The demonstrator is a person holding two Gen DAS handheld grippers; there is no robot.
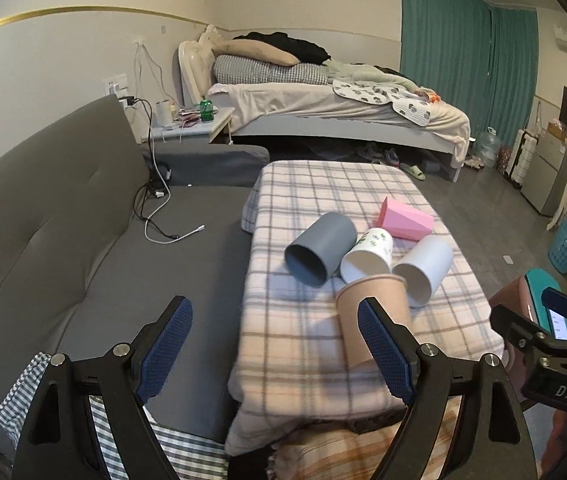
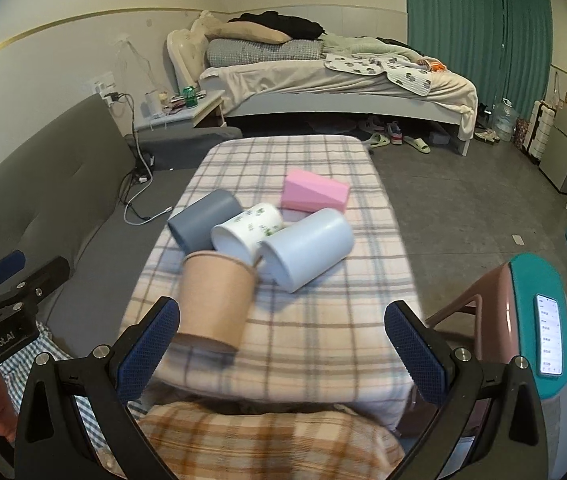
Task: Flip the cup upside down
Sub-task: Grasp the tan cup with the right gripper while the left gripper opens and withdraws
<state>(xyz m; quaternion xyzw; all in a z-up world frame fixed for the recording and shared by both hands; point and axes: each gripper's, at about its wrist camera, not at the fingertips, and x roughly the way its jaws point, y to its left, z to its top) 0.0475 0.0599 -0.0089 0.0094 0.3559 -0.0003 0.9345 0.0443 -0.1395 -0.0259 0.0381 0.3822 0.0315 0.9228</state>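
The brown paper cup (image 2: 217,298) stands on the checked desk (image 2: 323,340), near its front edge, just in front of the grey cup (image 2: 203,220), the white leafy cup (image 2: 249,226) and the pale blue cup (image 2: 309,246). It looks light, thin and easy to squash. Hold it softly around the middle of its sides. The left gripper (image 1: 275,350) and right gripper (image 2: 283,346) both have their jaws wide open, holding nothing.

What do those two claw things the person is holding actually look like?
Both are alike: the left gripper and right gripper have black angular plastic frames with silver bolts and two fingers padded in textured blue rubber. White lettering marks their bodies: "GenRobot.AI" on the left, "DAS" on the right. No cables show.
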